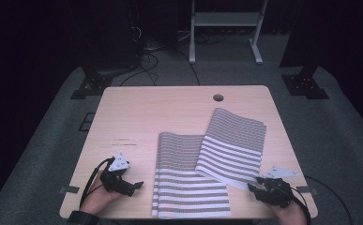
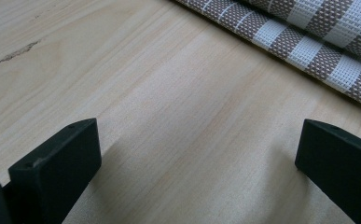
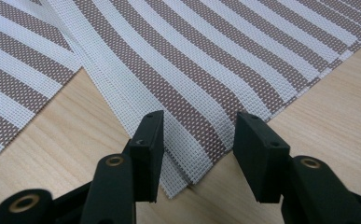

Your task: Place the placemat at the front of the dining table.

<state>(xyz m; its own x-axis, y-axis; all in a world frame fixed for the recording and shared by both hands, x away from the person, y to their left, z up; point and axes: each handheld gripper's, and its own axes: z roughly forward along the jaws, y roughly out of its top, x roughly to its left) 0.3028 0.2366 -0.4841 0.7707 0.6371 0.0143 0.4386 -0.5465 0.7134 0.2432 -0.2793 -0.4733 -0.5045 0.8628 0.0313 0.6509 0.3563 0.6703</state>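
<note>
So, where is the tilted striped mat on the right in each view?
High view: tilted striped mat lies right of centre, overlapping the straight mat.
Left gripper view: one striped mat at the top right; which one, I cannot tell.
Right gripper view: its near corner lies between the open jaws.
Shared landmark: the wooden table.

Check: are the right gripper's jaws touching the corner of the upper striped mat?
Cannot tell. In the right gripper view the right gripper straddles the upper striped mat corner, jaws partly open; no contact or gap shows plainly.
</note>
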